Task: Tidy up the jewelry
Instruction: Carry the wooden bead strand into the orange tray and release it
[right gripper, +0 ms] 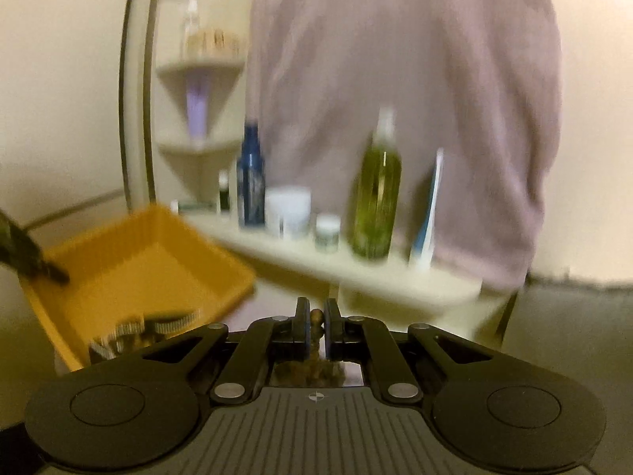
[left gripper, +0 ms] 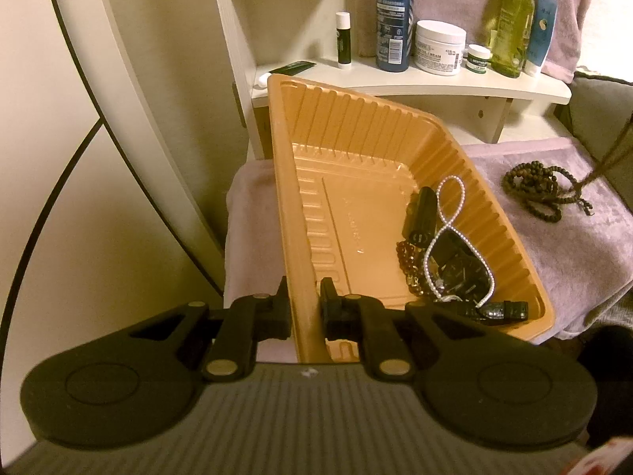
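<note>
My left gripper (left gripper: 304,308) is shut on the near wall of an orange plastic tray (left gripper: 356,126) and holds it tilted. Inside lie a pearl strand (left gripper: 455,217), a black watch (left gripper: 463,277), a dark reddish bead bracelet (left gripper: 407,261) and a black case (left gripper: 421,213). A dark brown bead necklace (left gripper: 542,190) lies on the lilac towel to the right, with a strand running up to the right. My right gripper (right gripper: 315,316) is shut on a brown bead strand (right gripper: 315,314) that hangs below it. The tray (right gripper: 134,261) shows blurred at the left of the right wrist view.
A white corner shelf (left gripper: 435,83) behind the tray carries a blue bottle (left gripper: 393,19), a white cream jar (left gripper: 439,47), a small jar (left gripper: 478,59), a green bottle (left gripper: 510,27), a blue tube (left gripper: 540,35) and a lip balm (left gripper: 343,39). A lilac towel (left gripper: 573,245) covers the surface.
</note>
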{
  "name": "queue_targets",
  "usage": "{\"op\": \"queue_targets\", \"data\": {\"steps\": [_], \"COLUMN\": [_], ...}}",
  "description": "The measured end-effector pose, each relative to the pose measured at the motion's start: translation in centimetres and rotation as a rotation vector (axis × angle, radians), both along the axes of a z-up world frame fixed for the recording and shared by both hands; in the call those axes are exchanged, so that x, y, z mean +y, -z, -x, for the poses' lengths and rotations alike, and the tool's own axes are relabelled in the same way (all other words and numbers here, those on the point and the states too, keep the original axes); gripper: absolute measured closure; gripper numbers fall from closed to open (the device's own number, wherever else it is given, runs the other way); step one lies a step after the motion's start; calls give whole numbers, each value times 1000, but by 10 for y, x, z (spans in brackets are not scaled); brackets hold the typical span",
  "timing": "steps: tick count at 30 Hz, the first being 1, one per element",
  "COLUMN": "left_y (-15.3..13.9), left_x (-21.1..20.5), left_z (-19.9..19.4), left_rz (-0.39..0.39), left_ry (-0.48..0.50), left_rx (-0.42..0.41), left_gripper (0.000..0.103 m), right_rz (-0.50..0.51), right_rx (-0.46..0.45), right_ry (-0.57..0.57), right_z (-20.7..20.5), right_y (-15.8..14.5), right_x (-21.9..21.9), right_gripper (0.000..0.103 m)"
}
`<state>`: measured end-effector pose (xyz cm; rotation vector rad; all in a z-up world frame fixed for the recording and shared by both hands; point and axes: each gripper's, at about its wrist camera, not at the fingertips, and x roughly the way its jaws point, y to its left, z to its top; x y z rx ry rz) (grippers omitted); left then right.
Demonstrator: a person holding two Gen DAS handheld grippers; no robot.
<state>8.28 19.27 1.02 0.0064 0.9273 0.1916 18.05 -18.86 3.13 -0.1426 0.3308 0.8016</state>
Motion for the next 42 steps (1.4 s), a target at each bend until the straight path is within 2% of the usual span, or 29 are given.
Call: {"op": "queue_targets", "data": {"steps": [11, 23, 26, 33, 38, 42], "left_y": [-1, -3, -3, -4, -4, -4], "left_x": [1, 0, -1, -2, -1, -1], "left_z": [0, 2, 2, 2, 2, 3], "left_rz": [3, 8, 8, 10, 11, 10], "left_ry": [3, 13, 14, 14, 15, 16], "left_rx": [-4, -12, -14, -18, -18, -19], "left_gripper": [91, 91, 91, 91, 91, 91], "right_rz": [-72, -185, -186, -101, -39, -2], "right_rx": [-124, -132, -79, 100, 228, 303], "right_ry": [-82, -280, -314, -355, -373, -396], "right_z": [3, 20, 20, 14, 10, 11], "right_y": [-67, -102, -90, -20, 25, 47], "right_x": [31, 107, 135, 190, 199, 201], "right_gripper": [97, 97, 97, 97, 97, 97]}}
